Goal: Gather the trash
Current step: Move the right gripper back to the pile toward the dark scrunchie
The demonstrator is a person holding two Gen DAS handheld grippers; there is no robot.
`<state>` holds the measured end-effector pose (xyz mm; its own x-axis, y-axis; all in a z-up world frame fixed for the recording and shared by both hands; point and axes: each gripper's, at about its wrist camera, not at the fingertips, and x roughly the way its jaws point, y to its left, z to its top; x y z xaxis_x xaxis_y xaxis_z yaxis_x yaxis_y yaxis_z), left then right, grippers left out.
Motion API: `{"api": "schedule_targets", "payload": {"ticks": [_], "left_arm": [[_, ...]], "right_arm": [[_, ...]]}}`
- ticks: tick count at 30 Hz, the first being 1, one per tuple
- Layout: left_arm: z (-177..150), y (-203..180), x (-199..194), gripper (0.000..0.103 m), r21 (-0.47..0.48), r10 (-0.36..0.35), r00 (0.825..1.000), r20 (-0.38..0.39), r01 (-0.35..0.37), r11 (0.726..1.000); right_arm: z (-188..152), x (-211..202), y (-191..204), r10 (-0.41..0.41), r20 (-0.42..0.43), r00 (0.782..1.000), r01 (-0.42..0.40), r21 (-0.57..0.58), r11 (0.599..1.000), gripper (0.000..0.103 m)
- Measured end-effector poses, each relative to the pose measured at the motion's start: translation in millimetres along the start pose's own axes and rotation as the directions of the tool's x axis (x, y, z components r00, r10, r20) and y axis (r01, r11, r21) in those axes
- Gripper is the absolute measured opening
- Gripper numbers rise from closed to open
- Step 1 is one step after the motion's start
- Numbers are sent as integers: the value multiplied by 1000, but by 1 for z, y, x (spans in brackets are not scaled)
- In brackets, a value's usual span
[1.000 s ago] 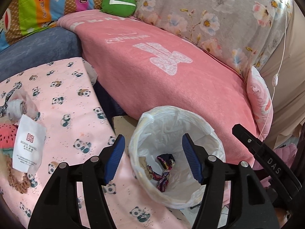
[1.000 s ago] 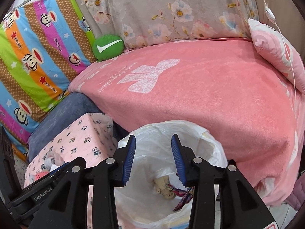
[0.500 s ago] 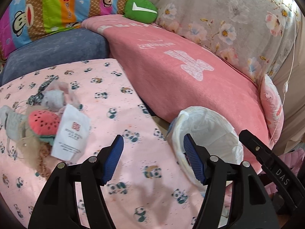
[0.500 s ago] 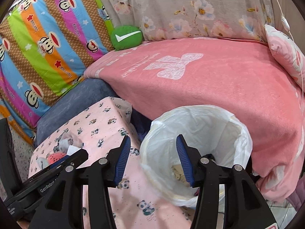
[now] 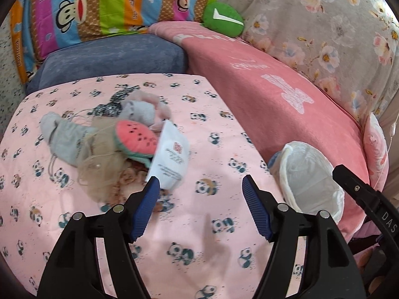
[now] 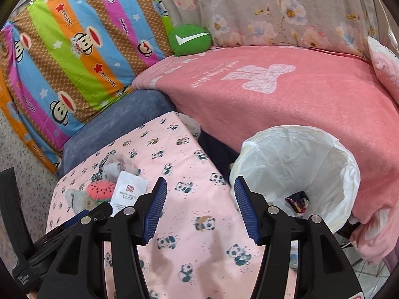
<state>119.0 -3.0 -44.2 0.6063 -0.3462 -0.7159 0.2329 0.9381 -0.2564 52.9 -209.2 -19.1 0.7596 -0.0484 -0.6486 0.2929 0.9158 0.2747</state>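
A pile of trash lies on the pink panda-print table [image 5: 199, 224]: a white paper packet [image 5: 170, 157], a watermelon plush [image 5: 136, 138], grey socks [image 5: 67, 137] and tan netting [image 5: 99, 164]. My left gripper [image 5: 200, 194] is open and empty, hovering over the table just right of the packet. The white-lined bin [image 5: 311, 182] stands at the table's right edge. My right gripper [image 6: 199, 199] is open and empty, above the table between the pile [image 6: 109, 189] and the bin [image 6: 299, 169], which holds dark scraps [image 6: 298, 203].
A sofa with a pink blanket [image 6: 286, 94], a blue cushion [image 5: 112, 57], a striped monkey-print pillow [image 6: 69, 49] and a green pillow [image 5: 223, 20] stands behind the table. A pink pillow [image 5: 376, 144] lies at the right.
Both grippers have swung left from over the bin to over the table. The trash pile has come into fuller view ahead of the left gripper.
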Motion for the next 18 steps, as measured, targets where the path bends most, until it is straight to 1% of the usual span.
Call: {"api": "schedule_targets", "payload": {"ticks": [10,17,18], "left_arm": [[-9,55,-19,66,-83,82,996,24,-80,993],[-17,103,-21,66,-154,140,990,2,-138,978],[-18,109,-22,68,-164,147,989,-2,-145,976]], "right_arm": [[-18,13,30,54,-43,998,-55,-24,998,56],[-33,31,62,84,-95,992,-91,-73,993,57],[-36,34,67,88,-102,991,-97,-80,992,57]]}}
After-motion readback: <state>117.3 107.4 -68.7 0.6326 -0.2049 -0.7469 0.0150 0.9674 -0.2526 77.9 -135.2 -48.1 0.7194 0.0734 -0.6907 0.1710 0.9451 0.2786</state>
